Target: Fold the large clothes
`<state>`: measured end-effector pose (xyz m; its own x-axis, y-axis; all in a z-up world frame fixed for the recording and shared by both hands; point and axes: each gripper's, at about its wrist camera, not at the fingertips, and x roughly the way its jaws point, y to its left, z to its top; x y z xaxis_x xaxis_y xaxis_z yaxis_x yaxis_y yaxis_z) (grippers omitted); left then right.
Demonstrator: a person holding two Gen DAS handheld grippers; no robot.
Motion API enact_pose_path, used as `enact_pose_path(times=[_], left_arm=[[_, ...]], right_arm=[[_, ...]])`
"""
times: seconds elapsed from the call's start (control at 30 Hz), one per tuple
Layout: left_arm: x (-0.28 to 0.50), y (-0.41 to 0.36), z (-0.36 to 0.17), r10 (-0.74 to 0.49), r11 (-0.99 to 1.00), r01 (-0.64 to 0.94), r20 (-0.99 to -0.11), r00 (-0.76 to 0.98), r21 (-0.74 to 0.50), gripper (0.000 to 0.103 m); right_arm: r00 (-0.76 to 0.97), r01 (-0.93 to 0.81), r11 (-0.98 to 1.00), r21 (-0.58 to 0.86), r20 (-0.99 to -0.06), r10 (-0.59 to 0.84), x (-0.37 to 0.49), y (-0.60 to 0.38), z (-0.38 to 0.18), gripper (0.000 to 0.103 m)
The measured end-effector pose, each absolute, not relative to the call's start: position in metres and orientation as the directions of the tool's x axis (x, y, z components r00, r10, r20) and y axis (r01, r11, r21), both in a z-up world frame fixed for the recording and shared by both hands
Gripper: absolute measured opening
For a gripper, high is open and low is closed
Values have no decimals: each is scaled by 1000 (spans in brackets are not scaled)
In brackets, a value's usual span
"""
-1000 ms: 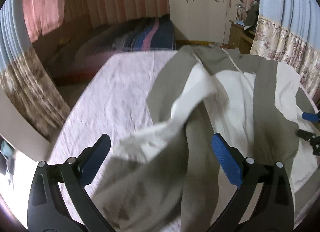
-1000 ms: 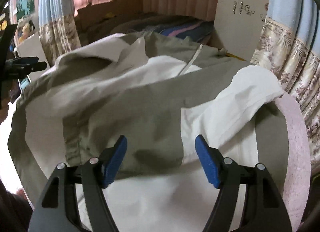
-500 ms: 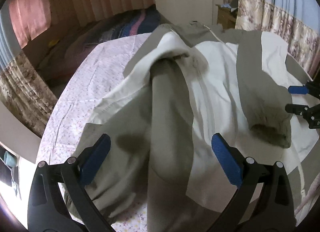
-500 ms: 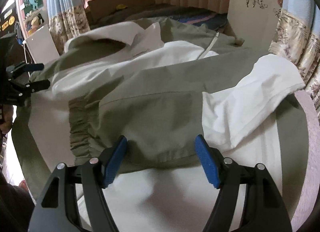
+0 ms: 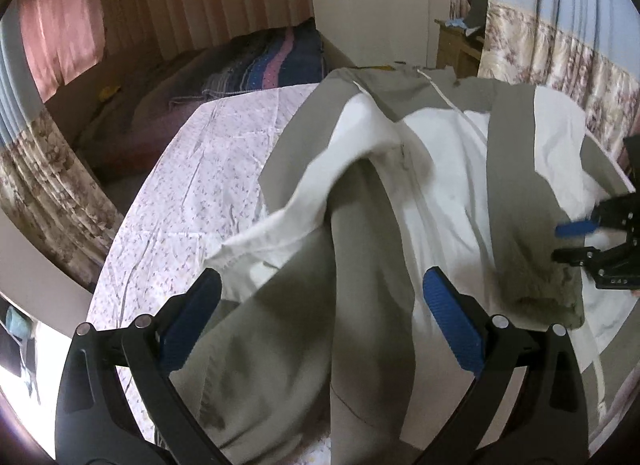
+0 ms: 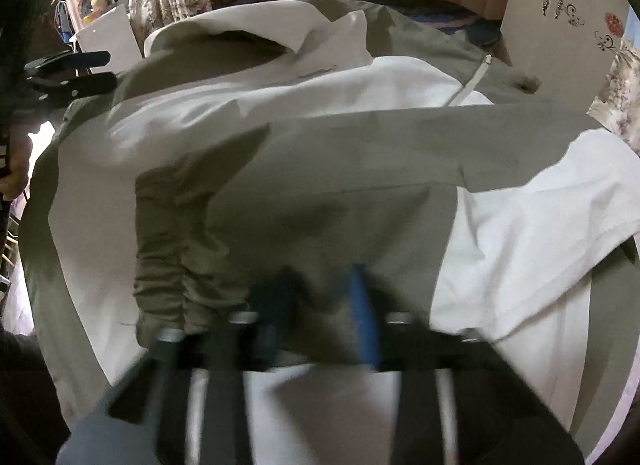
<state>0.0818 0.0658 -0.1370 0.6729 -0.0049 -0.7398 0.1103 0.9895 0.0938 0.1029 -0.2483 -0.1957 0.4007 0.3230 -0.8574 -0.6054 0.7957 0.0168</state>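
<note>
An olive and white jacket (image 5: 440,169) lies spread on the bed. My left gripper (image 5: 320,279) hovers open over its near olive part and touches nothing. In the right wrist view, the jacket (image 6: 360,153) has one olive sleeve (image 6: 320,193) folded across its white front, with a gathered cuff (image 6: 172,249) at the left. My right gripper (image 6: 320,285) is blurred, its jaws closing on that sleeve's near edge with olive cloth pinched between them. From the left wrist view the right gripper (image 5: 568,241) sits by the cuff (image 5: 540,293) with its fingers close together. The left gripper (image 6: 108,69) shows at the far left edge.
A pink flowered bedsheet (image 5: 192,185) is bare to the left of the jacket. A second bed with a striped cover (image 5: 272,65) stands behind, a white wardrobe (image 5: 380,5) at the back. Flowered curtains (image 5: 560,65) hang on the right. A person's hand (image 6: 16,169) shows at the left.
My right gripper has sunk onto the folded sleeve and its jaws have come together on the sleeve's edge. My left gripper has shifted slightly and stays open.
</note>
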Motion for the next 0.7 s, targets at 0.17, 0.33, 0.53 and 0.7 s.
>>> enact_pose_path(times=[0.17, 0.33, 0.53, 0.7], left_arm=[[88, 65, -134, -12, 990, 110, -739, 674, 84, 100], [84, 66, -134, -17, 990, 114, -738, 674, 81, 100], [74, 59, -140, -29, 990, 123, -750, 660, 70, 100], [61, 55, -149, -41, 989, 134, -755, 655, 63, 100]], right_arm=[[416, -591, 806, 33, -843, 340, 102, -245, -193, 0], [419, -578, 813, 74, -828, 373, 96, -253, -183, 3], [460, -562, 820, 111, -781, 421, 69, -241, -167, 4], [481, -566, 816, 114, -759, 439, 45, -221, -163, 47]])
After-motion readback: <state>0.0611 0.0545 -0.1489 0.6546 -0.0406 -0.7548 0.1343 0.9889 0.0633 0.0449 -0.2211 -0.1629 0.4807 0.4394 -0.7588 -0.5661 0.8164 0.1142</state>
